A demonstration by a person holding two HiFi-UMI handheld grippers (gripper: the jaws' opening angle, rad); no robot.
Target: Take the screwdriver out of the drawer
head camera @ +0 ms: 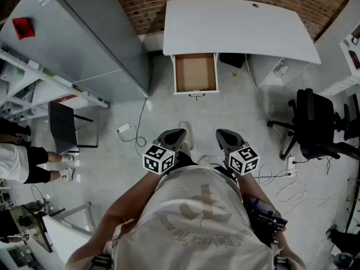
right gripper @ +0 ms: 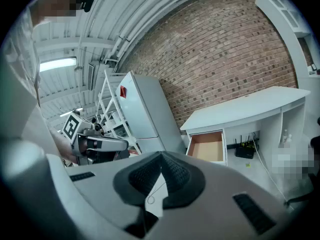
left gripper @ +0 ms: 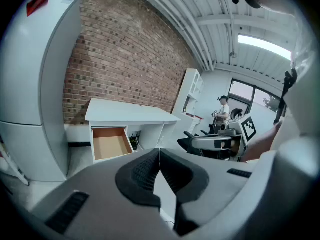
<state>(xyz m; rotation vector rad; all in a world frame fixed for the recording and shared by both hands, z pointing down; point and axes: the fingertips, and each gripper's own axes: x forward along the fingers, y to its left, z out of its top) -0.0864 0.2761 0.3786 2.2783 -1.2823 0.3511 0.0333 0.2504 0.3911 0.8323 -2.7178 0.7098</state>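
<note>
A white desk (head camera: 236, 27) stands against the brick wall, and its drawer (head camera: 196, 72) is pulled out. The drawer's brown bottom looks bare, and no screwdriver shows in any view. Both grippers are held close to the person's chest, well short of the desk and pointing toward it. My left gripper (head camera: 173, 136) is shut with nothing between its pads; in the left gripper view its jaws (left gripper: 159, 155) meet below the drawer (left gripper: 111, 143). My right gripper (head camera: 225, 136) is also shut and empty, its tips (right gripper: 161, 158) closed left of the drawer (right gripper: 207, 146).
A tall grey cabinet (head camera: 84, 38) stands left of the desk. A black office chair (head camera: 315, 128) is at the right, a small black chair (head camera: 62, 125) at the left. Cables (head camera: 138, 134) trail on the floor. A person (head camera: 22, 162) stands at far left.
</note>
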